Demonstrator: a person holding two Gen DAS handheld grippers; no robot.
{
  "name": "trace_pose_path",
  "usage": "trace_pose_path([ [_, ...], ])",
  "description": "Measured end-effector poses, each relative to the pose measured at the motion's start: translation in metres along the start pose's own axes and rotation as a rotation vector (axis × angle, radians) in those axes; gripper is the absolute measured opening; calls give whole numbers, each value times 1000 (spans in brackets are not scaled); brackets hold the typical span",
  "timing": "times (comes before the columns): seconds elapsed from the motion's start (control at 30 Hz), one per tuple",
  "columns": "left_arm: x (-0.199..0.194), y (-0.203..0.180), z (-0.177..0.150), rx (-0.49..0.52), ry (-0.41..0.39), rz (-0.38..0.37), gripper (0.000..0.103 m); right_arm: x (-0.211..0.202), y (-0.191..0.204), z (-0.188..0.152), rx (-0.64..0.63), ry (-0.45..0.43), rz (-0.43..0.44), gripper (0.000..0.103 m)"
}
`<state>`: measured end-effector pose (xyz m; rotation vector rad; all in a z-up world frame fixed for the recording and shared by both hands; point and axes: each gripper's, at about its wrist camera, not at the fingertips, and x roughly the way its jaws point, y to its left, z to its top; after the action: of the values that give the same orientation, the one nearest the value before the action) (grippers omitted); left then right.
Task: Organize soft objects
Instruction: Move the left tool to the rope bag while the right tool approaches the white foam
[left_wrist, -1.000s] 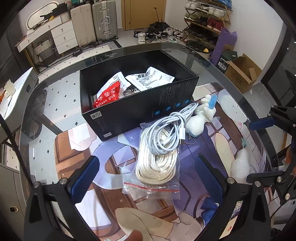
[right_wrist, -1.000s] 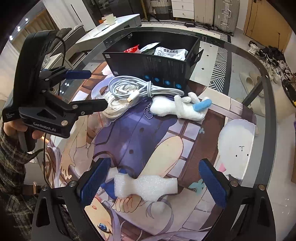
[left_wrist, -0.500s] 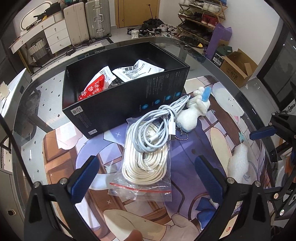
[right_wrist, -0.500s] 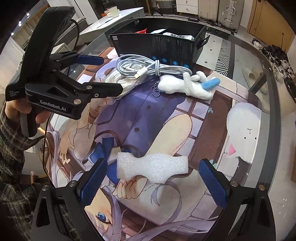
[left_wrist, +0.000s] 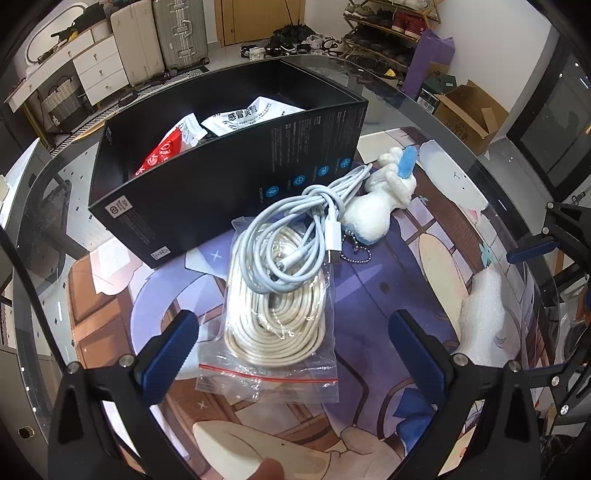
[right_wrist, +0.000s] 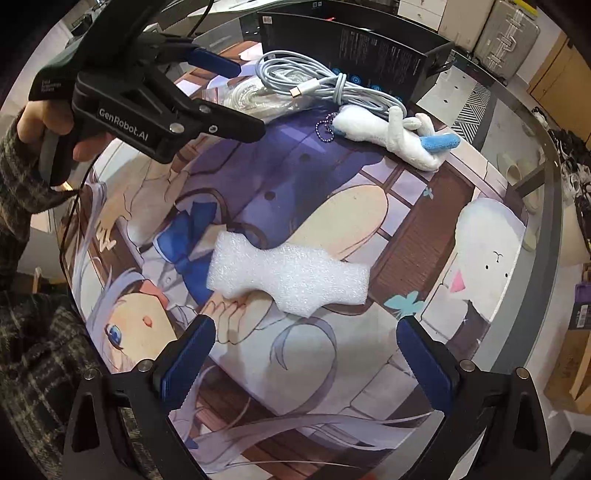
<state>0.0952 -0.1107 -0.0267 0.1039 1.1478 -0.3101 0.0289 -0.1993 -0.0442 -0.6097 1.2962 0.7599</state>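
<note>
Left gripper (left_wrist: 291, 354) spread wide, nothing held, hovering low over the printed mat (left_wrist: 369, 295) on the round glass bench (left_wrist: 461, 155). Zip bag of cream cable (left_wrist: 277, 325) lies flat between and just ahead of its fingers, red seal end toward the gripper. Grey USB cable bundle (left_wrist: 291, 236) sits on the bag's far end, touching it. White plush keychain (left_wrist: 380, 206) just beyond the bundle to the right, one cable loop lying against it, blue part pointing away.

Right gripper (right_wrist: 304, 358) also wide apart and empty. White foam piece (right_wrist: 288, 277) lies flat on the mat just ahead of it, centred between the fingers, not touching either.

Black open box (left_wrist: 229, 184) stands upright behind the cables, its near wall just beside the bundle. Inside: a red-and-white packet (left_wrist: 162, 155) and a white printed pouch (left_wrist: 251, 114), both leaning; rest of the interior is hidden.

Foam sits near the bench's right edge in the left wrist view. Bare mat between foam and plush. Suitcases (left_wrist: 159, 33) and shoe rack (left_wrist: 388, 29) on the floor well beyond the bench.
</note>
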Motion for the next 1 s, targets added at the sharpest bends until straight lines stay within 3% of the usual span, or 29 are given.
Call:
trace_pose_path([
  [0.5,20,0,3,13,29,-14,103,27,9,26,-230,53,15,100],
  [1.0,25,-2,4,32,36,39,103,63,24,60,-332,98,22,100],
])
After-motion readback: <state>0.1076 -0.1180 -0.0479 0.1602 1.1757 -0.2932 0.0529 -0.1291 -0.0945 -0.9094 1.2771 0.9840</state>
